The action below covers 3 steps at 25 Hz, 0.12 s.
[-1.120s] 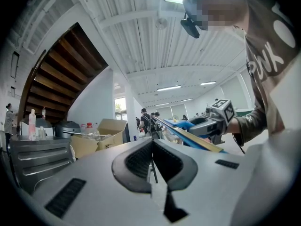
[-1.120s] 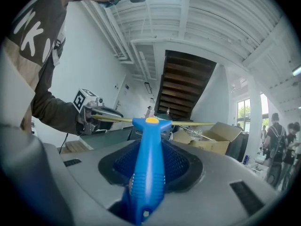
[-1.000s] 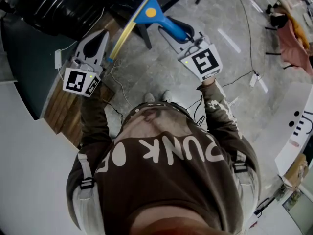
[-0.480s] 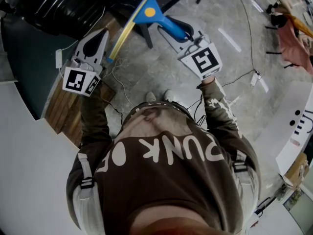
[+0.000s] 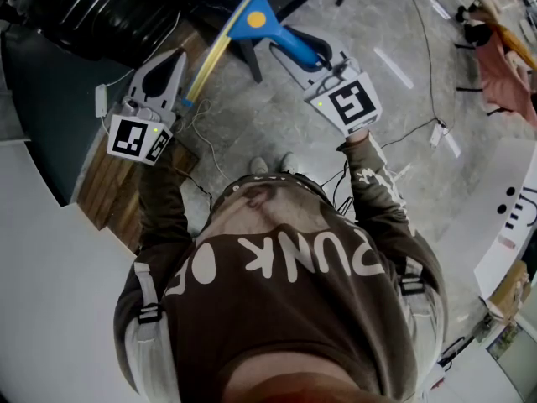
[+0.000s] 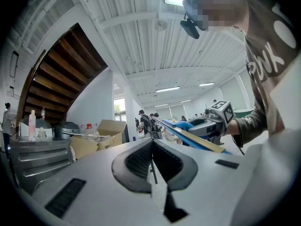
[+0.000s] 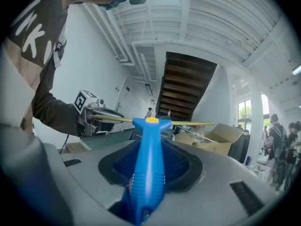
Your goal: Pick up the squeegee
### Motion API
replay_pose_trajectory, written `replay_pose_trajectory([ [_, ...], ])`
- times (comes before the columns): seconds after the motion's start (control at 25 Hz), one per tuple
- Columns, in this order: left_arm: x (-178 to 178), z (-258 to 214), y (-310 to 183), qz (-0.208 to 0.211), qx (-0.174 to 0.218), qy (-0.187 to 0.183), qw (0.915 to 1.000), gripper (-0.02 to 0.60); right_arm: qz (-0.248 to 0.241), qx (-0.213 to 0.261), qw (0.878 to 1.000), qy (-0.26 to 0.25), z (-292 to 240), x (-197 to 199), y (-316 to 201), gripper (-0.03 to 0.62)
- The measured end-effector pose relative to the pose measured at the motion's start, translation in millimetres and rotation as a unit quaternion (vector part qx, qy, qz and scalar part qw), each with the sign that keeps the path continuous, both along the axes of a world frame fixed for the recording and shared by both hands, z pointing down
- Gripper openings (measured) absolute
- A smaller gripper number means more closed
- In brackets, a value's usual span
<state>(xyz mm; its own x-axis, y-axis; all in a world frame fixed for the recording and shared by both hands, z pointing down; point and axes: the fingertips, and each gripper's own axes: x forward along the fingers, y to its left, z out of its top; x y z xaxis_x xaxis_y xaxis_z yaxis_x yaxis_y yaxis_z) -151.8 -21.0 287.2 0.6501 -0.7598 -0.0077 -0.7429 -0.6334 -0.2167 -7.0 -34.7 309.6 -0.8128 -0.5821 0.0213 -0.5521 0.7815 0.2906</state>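
Observation:
The squeegee has a blue handle, a blue head with a yellow dot, and a long yellow blade bar. My right gripper is shut on the handle, which runs straight out between its jaws to the crossbar. The squeegee hangs level in the air above the floor. My left gripper is at the left, its jaws shut with nothing between them. The blade's near end passes close beside it, outside the jaws.
A dark counter with a wooden side panel lies at the left, with a black bulky object behind it. Cables trail over the grey floor. A cardboard box, a wooden staircase and distant people are ahead.

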Motion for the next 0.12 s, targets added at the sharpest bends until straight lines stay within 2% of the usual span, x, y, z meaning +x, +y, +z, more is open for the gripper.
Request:
replay_pose_trajectory([
  [0.12, 0.8, -0.6, -0.3, 0.001, 0.0, 0.001, 1.0, 0.002, 0.0, 0.001, 1.0, 0.0, -0.7, -0.1, -0.4, 0.146],
])
